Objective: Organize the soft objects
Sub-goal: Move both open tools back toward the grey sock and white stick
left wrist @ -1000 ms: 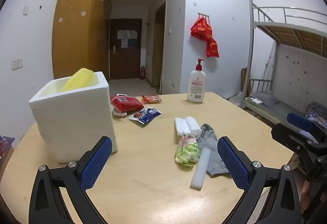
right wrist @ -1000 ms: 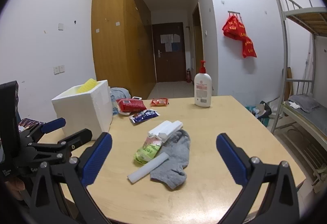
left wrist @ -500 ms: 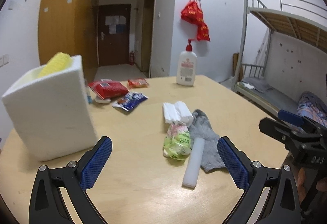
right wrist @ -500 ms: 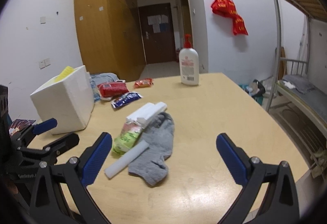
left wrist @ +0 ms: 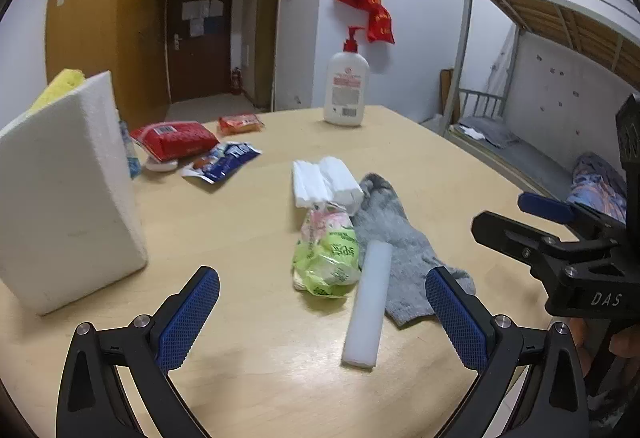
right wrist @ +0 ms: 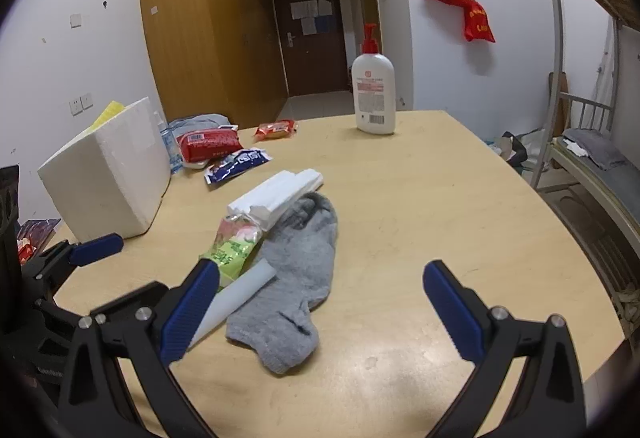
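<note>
Soft things lie in a loose cluster at the centre of the pale wooden round table: a grey knitted sock, a white foam bar, a crumpled green and pink plastic packet and a bundle of white foam strips. In the left wrist view the foam bar lies lengthwise at centre frame, its upper end resting on the sock's edge and just beside the packet; the foam strips touch the packet's top and the sock's toe end. The white polystyrene foam box stands at the left of that frame, well apart from the cluster, with a yellow ribbed sponge poking above its rim.

Behind the box, in the upper left of the tabletop, lie a red wrapped packet, a small orange snack pack and a blue foil sachet. A white pump bottle with a red nozzle stands upright at the far edge of the table.

The left gripper hangs low at the bottom of its frame with its blue pads spread wide and nothing between them. The right gripper is likewise spread wide and empty, its left pad overlapping the foam bar and packet in its own view, above the sock's heel end.
</note>
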Motion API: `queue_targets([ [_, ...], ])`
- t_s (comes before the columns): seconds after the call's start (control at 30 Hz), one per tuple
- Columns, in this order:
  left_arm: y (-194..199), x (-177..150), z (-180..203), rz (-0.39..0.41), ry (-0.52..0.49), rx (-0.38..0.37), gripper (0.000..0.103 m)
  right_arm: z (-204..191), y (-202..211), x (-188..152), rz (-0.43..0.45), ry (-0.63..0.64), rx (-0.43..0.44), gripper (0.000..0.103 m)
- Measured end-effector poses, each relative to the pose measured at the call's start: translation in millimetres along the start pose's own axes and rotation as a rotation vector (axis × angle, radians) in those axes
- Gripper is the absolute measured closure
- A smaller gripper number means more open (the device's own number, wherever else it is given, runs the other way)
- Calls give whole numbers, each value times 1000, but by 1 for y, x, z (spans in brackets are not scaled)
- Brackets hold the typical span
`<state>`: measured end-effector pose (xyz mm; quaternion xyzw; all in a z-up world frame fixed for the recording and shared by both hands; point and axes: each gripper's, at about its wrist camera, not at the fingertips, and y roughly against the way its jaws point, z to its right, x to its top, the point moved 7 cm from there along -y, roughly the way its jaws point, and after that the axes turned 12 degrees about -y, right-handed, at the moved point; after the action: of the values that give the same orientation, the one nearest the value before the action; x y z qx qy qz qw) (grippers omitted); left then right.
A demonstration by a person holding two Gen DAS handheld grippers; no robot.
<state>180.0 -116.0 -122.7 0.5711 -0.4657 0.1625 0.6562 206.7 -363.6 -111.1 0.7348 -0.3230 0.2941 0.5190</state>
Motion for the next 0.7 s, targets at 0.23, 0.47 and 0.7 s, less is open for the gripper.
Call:
queue_targets([
  [0.23, -17, -4, 13, -51, -24, -59, 11, 4, -11, 1, -23, 0, -3, 0],
  [0.47, -36, -16, 27, -131, -47, -102, 35, 7, -15, 0, -33, -3, -3, 0],
  [0.7, -42, -21, 33, -166, -80, -107, 48, 10, -16, -1, -39, -14, -3, 0],
])
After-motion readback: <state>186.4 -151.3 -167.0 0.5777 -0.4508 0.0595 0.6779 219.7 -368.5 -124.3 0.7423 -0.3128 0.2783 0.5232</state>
